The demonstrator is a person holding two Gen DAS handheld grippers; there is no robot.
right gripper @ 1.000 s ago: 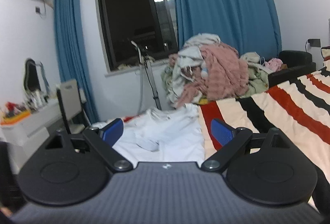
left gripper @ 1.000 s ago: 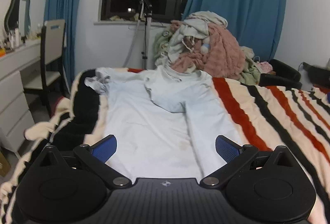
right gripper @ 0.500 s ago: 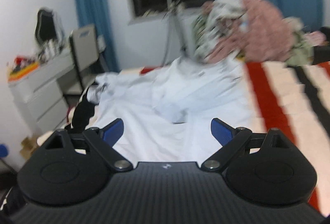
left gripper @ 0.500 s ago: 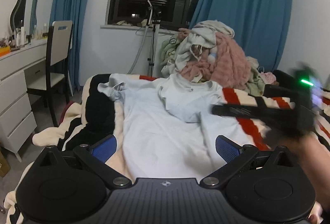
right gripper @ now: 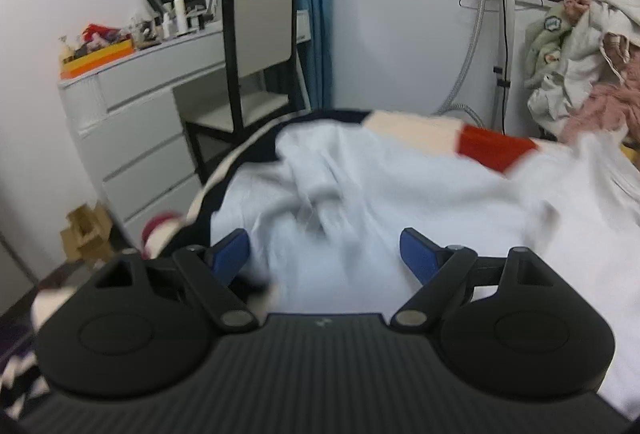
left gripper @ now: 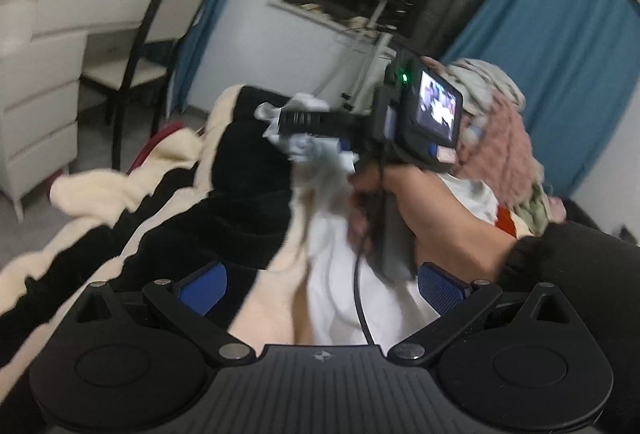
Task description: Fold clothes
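A pale blue long-sleeved garment (right gripper: 400,202) lies spread on the striped blanket (right gripper: 492,146) of the bed. My right gripper (right gripper: 324,254) is open just above its crumpled left sleeve (right gripper: 316,170). In the left wrist view the right gripper's body (left gripper: 400,122) reaches across over that sleeve (left gripper: 316,154), its fingertips hidden by the cloth. My left gripper (left gripper: 320,286) is open and empty above the garment's lower part (left gripper: 344,298) and the blanket (left gripper: 240,202).
A heap of clothes (right gripper: 588,46) is piled at the head of the bed. A white dresser (right gripper: 132,122) and a chair (right gripper: 256,46) stand left of the bed. A stand with a hose (right gripper: 500,14) is by the window.
My right gripper has swung left and down across the garment to its left sleeve. My left gripper has turned left toward the bed's edge. Both stay open.
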